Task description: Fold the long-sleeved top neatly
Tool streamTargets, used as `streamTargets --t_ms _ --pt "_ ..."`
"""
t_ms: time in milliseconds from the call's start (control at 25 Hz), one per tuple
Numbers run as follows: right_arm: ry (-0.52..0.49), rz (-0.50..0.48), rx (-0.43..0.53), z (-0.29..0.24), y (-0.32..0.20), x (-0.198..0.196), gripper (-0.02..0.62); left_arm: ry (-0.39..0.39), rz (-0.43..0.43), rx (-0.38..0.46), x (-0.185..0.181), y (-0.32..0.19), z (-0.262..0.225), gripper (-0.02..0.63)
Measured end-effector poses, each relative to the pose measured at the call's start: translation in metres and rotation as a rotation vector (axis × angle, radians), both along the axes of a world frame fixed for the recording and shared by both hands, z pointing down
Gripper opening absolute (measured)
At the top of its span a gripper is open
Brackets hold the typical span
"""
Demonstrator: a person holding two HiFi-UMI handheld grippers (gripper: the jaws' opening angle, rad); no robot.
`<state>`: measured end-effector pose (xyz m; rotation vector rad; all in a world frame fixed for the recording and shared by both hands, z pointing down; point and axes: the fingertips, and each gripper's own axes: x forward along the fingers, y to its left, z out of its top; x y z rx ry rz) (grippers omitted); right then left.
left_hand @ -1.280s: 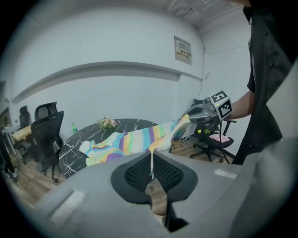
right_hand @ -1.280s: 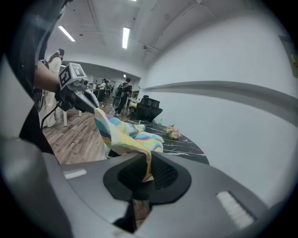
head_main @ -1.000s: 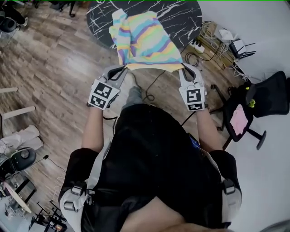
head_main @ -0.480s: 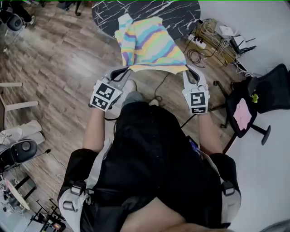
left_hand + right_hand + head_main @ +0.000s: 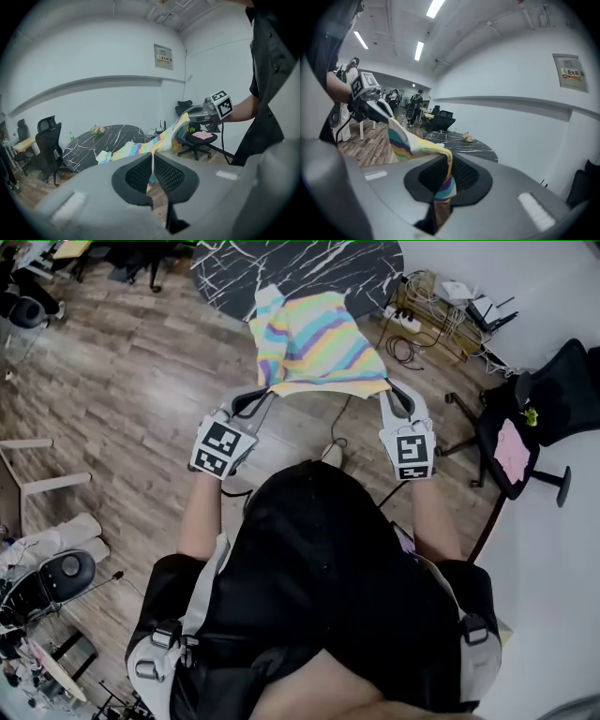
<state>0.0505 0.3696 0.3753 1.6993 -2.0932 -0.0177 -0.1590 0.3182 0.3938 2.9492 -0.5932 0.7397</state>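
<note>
Surveying from largest to smallest: brown wood-plank floor, with a round black table veined in white marble pattern ahead of the person. The pastel rainbow-striped long-sleeved fabric top runs from the table's near rim, where its far end rests, out over the floor to the person. Its near edge is raised in the air and stretched between both tools. The grey two-jaw left gripper is closed tight on one corner of that edge. The matching right gripper is likewise clamped on the other corner, with cloth pinched between its pads. Judged step: spreading the garment before any fold is made. The next move calls for both grips kept firm, even tension held, and the top laid flat on the table.
</note>
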Motion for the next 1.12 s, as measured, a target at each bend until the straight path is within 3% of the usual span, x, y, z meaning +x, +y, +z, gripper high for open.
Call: streamTargets --t_ms 360,720,1120 --pt "0.079 0.03 0.011 -0.011 0.032 -0.043 0.02 0.027 0.035 0.032 -0.045 0.018 -0.018 0.018" --pt "0.071 0.042 0.039 -0.024 0.037 -0.049 0.02 -0.026 0.053 0.111 -0.054 0.02 -0.032 0.018" --pt "0.098 0.008 0.102 -0.047 0.015 -0.039 0.02 0.005 0.013 0.153 -0.048 0.001 -0.06 0.018"
